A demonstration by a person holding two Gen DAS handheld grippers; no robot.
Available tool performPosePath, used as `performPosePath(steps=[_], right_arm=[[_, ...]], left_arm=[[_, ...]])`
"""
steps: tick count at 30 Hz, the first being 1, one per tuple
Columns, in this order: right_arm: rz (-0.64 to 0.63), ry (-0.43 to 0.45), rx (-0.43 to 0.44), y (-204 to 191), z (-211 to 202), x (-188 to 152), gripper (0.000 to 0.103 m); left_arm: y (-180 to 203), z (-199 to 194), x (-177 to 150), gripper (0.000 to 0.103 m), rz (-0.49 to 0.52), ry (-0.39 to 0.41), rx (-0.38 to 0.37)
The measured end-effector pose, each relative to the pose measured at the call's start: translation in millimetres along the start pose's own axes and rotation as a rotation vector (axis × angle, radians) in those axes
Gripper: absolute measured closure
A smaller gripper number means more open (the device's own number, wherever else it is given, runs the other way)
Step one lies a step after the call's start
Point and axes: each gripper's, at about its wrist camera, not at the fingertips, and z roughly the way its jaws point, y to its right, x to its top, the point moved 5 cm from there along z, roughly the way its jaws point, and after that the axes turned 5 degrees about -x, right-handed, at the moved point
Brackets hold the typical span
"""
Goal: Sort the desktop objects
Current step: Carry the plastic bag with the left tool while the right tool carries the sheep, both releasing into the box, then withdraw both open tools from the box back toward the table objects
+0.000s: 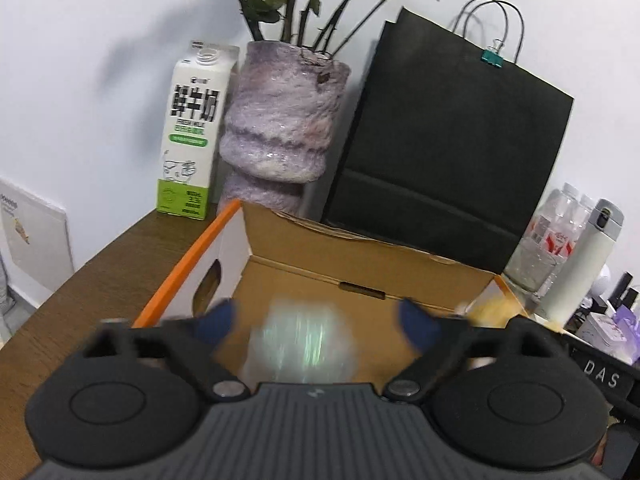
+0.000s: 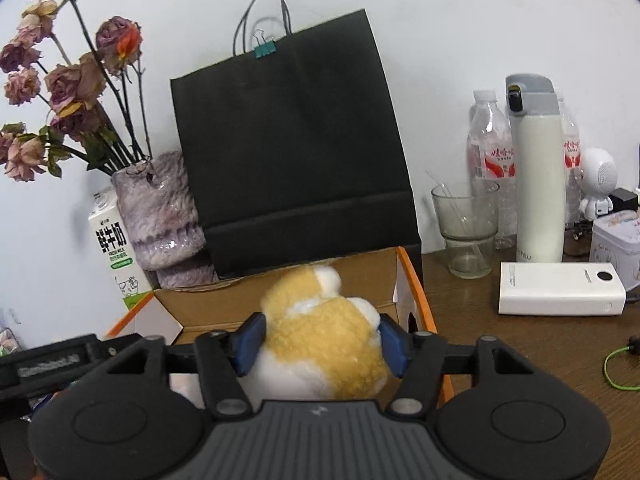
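An open cardboard box (image 1: 360, 276) with orange edges stands on the wooden desk; it also shows in the right wrist view (image 2: 224, 308). My left gripper (image 1: 320, 320) is open over the box, and a blurred shiny pale object (image 1: 304, 348) sits between and below its blue fingertips (image 1: 218, 320), apart from both. My right gripper (image 2: 320, 342) is shut on a yellow and white plush toy (image 2: 320, 344) held above the box's right side. The plush shows as a yellow blur at the right in the left wrist view (image 1: 492, 310).
Behind the box stand a black paper bag (image 2: 292, 132), a purple vase of dried flowers (image 2: 160, 216) and a milk carton (image 1: 192, 132). To the right are a glass (image 2: 466, 228), water bottles (image 2: 490, 148), a white thermos (image 2: 538, 172), a white power bank (image 2: 560, 288) and a tin (image 2: 616, 240).
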Motion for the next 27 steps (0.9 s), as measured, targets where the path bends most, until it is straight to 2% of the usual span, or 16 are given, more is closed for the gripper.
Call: performPosePath(steps=[1,2,4,7,22,27], right_arm=[[0.002,-0.007,-0.003,0,1,-1,0.013],[0.003,-0.005,-0.003,0,1,-1,0.009],[-0.005,0.001,0.002,-2,-2,1,0.008],[-0.015,0.013,-0.004,-3,-6,3,0.000],[-0.057,-0.003,-0.009,-10,-12,6,0.000],[-0.098,-0.011,-0.041,-12,-16,8,0.000]], left_arm=[[0,-1,0,0.000,0.003,0.011,0.003],[1,-2,1,0.000,0.009,0.014,0.003],[1,-3,1,0.000,0.010,0.010,0.006],[1,-4,2,0.000,0.001,0.003,0.015],[9,-11,4,0.000,0.033,0.017,0.009],[14,-16,6,0.000,0.069,0.033,0.025]])
